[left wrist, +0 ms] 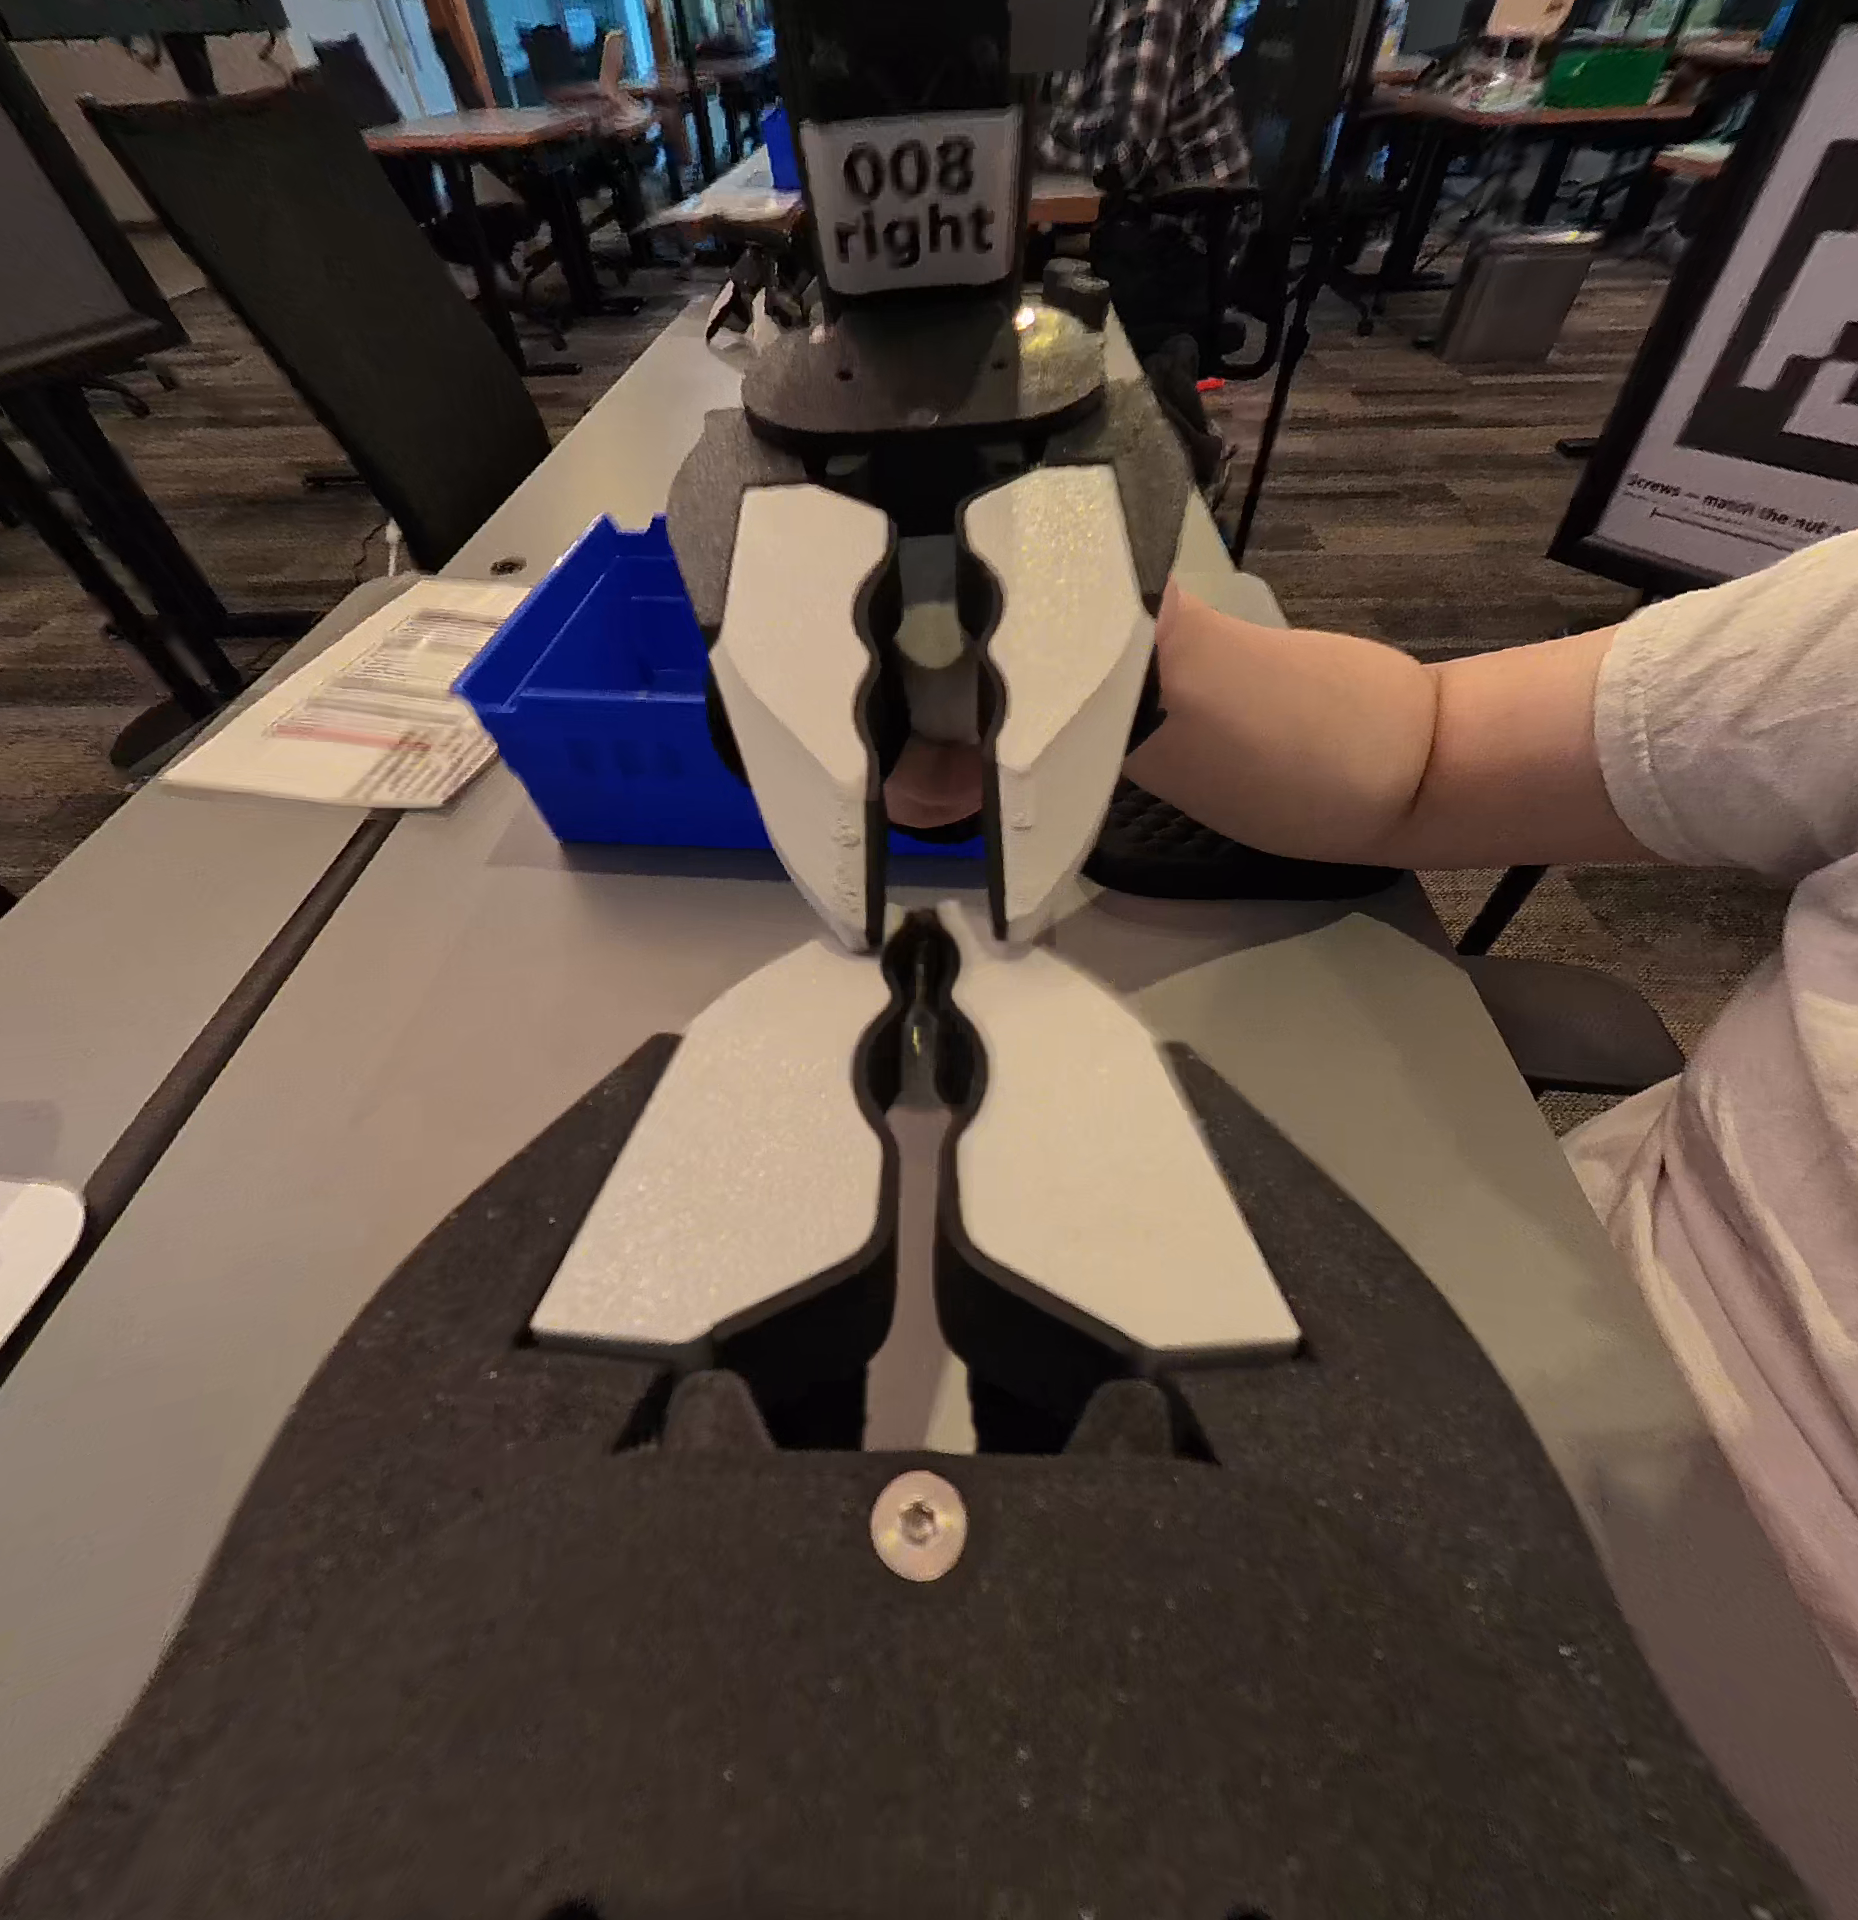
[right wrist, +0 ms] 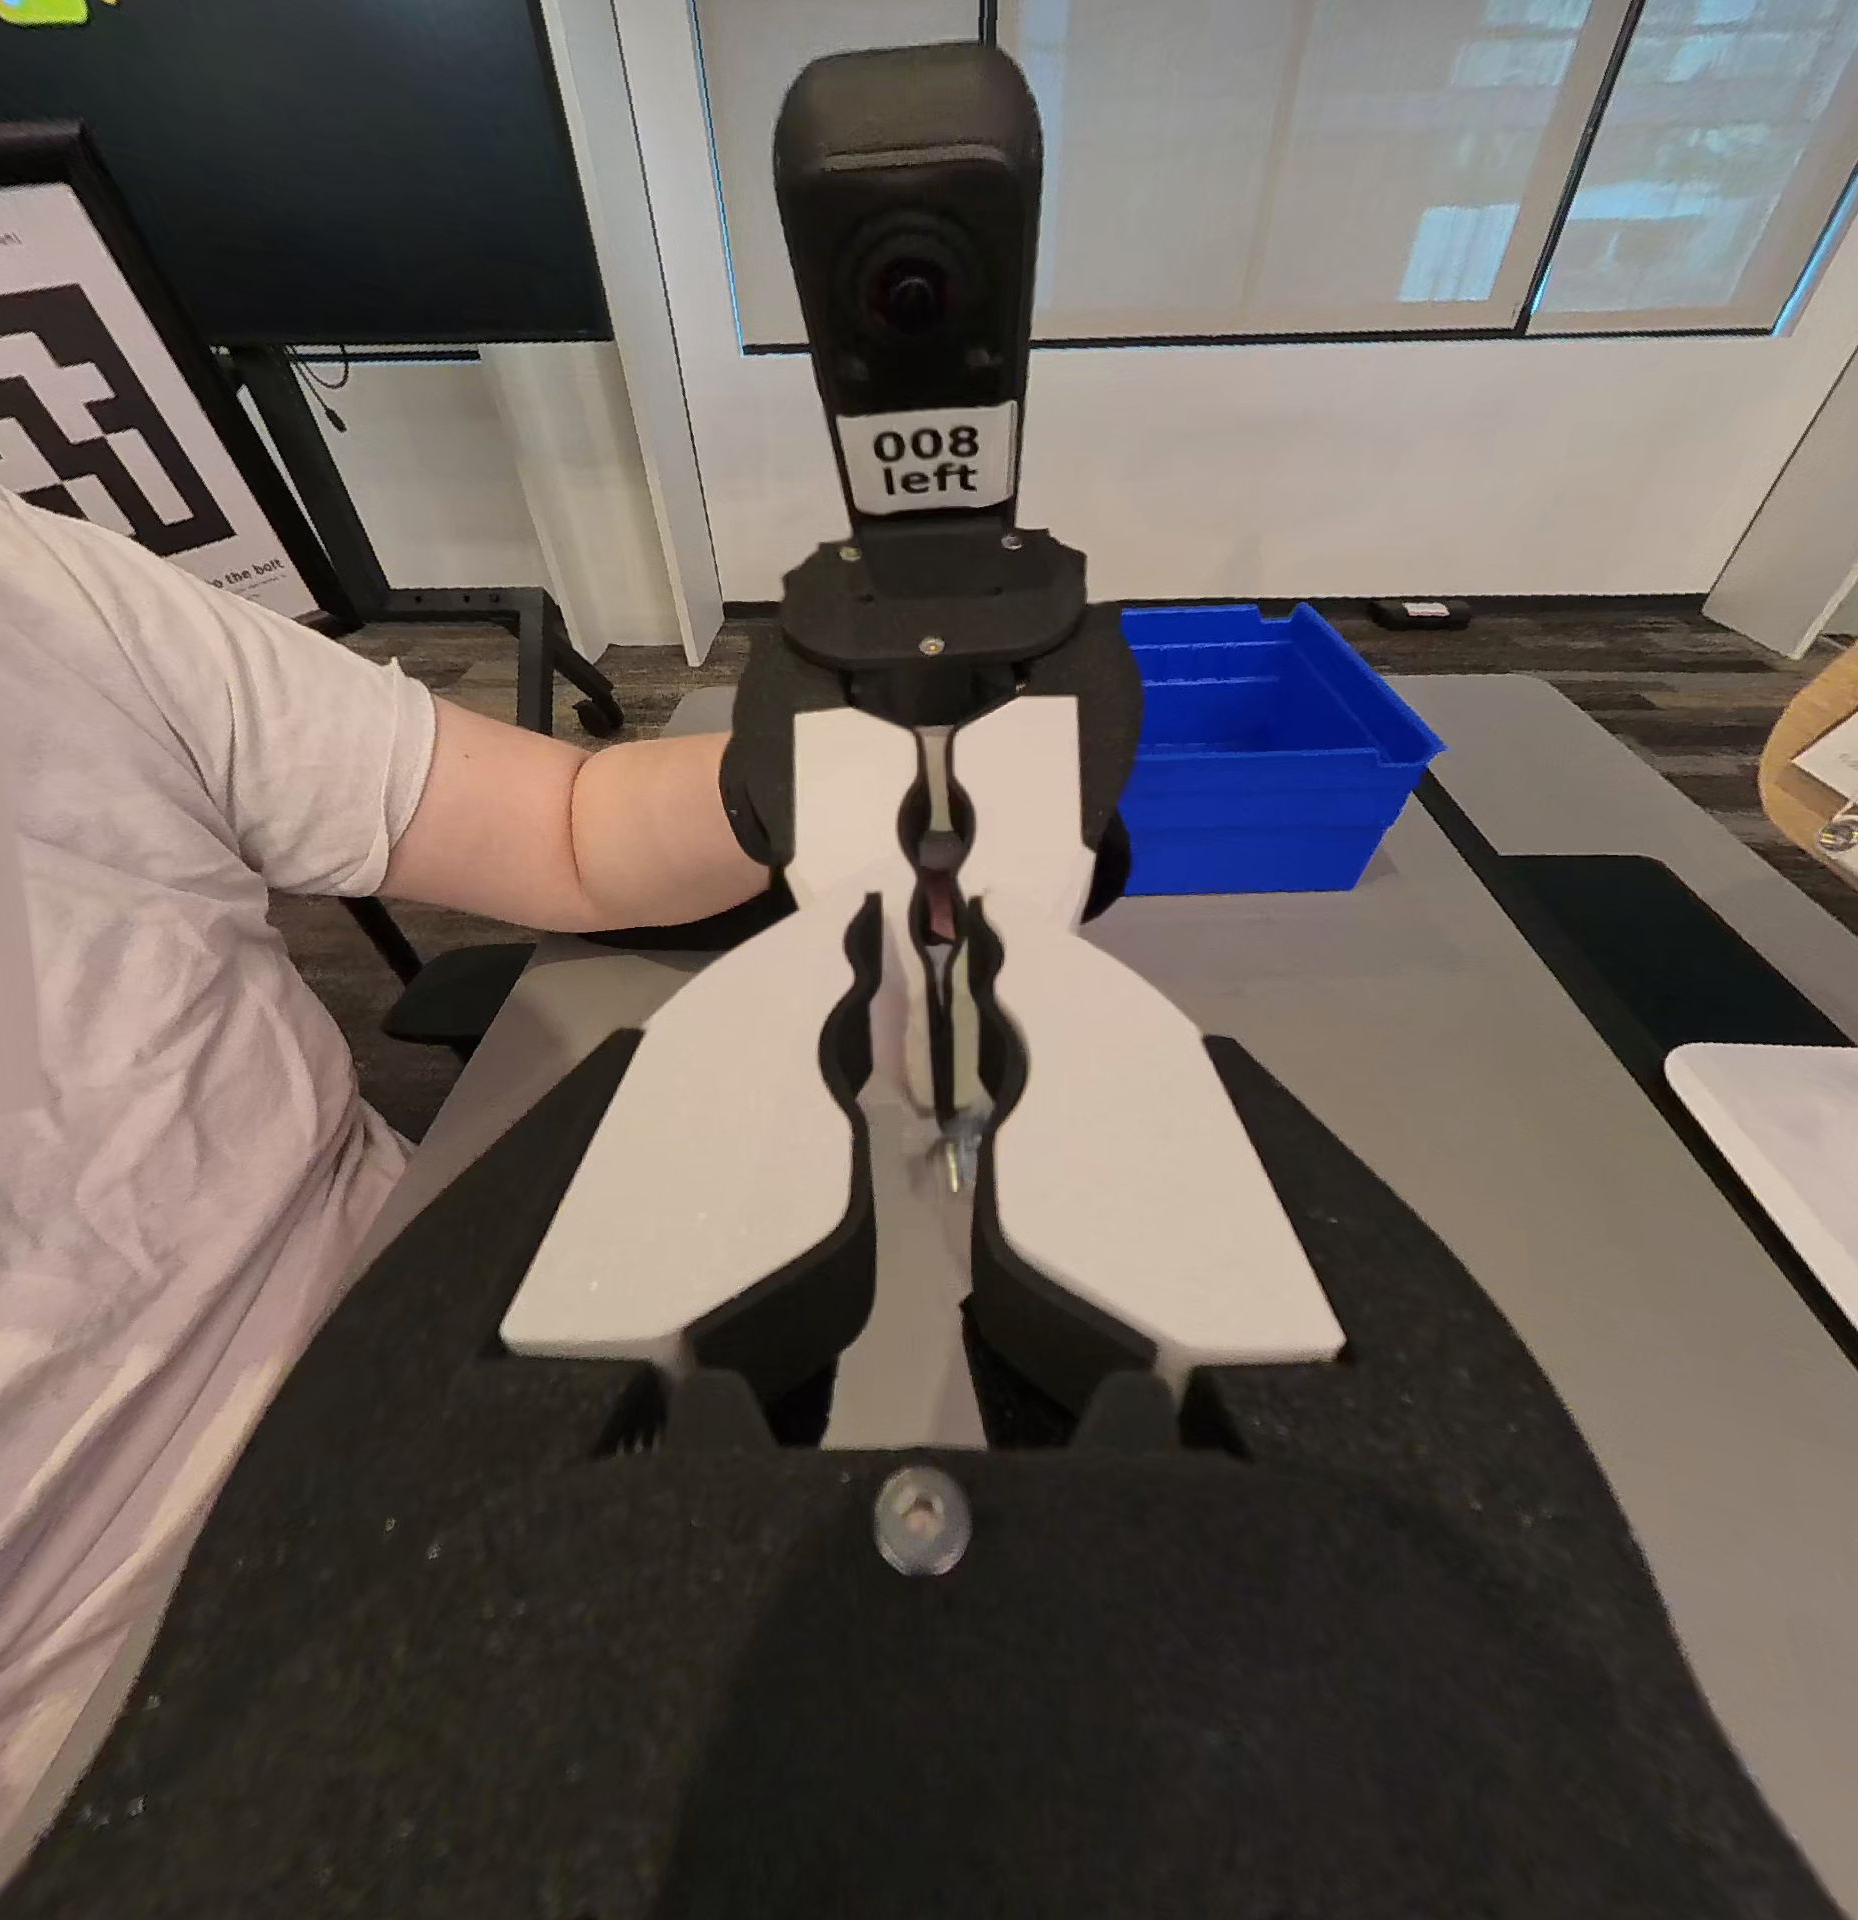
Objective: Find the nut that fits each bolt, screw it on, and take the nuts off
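My left gripper [left wrist: 917,925] is shut on a thin dark bolt [left wrist: 917,1023] that lies along the hollow between its white fingers. In the right wrist view the left gripper [right wrist: 946,1117] points at the camera, and a small silvery bolt end [right wrist: 951,1155] sticks out of its tips, blurred. My right gripper [right wrist: 925,914] is open, and its fingers stand on either side of the left gripper's tips without pressing on them. In the left wrist view the right gripper [left wrist: 935,935] faces me, tip to tip, with a clear gap between its pads. Both hover over the grey table [left wrist: 312,1091].
A blue bin [left wrist: 592,717] stands on the table behind the grippers; it also shows in the right wrist view [right wrist: 1268,769]. A printed paper [left wrist: 353,717] lies left of it. A white tray [right wrist: 1787,1132] is at the right edge. The person's arm [left wrist: 1372,748] reaches in from the right. Both grippers' tips are close together, under 4 cm apart.
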Tool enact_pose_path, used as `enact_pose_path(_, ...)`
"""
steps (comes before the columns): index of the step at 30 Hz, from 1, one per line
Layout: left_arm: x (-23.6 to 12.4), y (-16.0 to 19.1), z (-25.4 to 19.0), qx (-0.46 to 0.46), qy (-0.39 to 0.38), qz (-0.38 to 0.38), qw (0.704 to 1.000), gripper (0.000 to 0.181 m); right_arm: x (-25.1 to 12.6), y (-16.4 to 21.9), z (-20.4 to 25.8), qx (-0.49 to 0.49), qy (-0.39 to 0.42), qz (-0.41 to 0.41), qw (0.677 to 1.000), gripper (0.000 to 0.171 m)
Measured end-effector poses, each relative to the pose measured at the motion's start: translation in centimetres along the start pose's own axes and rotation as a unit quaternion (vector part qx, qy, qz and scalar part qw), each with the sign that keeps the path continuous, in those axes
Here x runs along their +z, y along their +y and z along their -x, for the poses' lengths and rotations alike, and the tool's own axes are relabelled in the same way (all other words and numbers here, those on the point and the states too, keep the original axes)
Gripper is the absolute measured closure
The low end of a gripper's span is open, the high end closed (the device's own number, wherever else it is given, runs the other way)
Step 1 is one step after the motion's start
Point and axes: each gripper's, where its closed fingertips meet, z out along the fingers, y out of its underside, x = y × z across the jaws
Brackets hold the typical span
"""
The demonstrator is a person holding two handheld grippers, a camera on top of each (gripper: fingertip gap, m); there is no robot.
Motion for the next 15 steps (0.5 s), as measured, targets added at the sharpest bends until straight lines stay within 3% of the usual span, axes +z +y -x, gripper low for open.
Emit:
enact_pose_path(4,-0.3,-0.4,0.0,-0.004,0.006,-0.013,1.0,0.181,-0.5,-0.3,-0.3,-0.004,0.01,-0.002,1.0,0.158)
enact_pose_path(11,-0.2,1.5,1.6,-0.027,-0.007,0.018,0.999,0.181,-1.0,0.1,-2.0,0.022,0.043,-0.011,0.999,0.158)
enact_pose_path(15,-0.4,3.1,2.8,-0.041,-0.03,0.062,0.997,0.181,-0.4,1.3,-2.0,0.013,0.041,0.026,0.999,0.158)
